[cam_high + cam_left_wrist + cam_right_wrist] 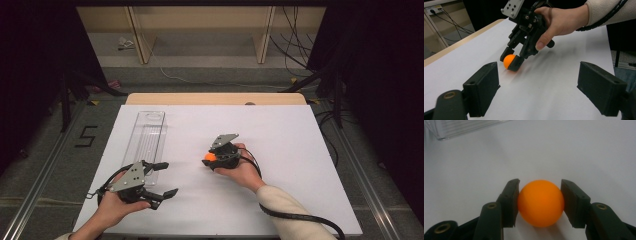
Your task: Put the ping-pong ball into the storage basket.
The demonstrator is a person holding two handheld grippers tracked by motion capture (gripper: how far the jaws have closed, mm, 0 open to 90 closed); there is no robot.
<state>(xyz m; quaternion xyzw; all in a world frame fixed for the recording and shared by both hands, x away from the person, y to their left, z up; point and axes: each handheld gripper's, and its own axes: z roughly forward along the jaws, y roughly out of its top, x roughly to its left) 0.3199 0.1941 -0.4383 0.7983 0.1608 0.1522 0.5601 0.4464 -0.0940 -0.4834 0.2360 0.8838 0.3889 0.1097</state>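
Right gripper (212, 159): closed on the orange ball (541, 202); in the right gripper view both black pads are seen pressed against the ball's sides.
Ball: held low at the white table (280, 145) surface, near the middle of the table and slightly towards the near edge; a shadow is cast directly beneath it. Whether it touches the surface cannot be told.
Right hand (244, 169): wrapped around the body of the right gripper, with a cream sleeve behind it and a black cable trailing off towards the near right corner.
Left gripper (164, 179): held by the left hand (112, 205) near the near left corner of the table; its jaws are spread wide, with nothing between them.
Left gripper view: the right gripper and the ball are seen farther off, between the two spread pads, with bare white surface in between.
Clear tray (146, 137): a long, narrow transparent tray is laid lengthwise on the left part of the table, running from near the far edge towards the left gripper; its near end lies just beside that gripper's upper jaw.
Ball and tray: set apart, the ball lying to the right of the tray's near end.
Table: covered in white, with a wooden strip seen along the far edge.
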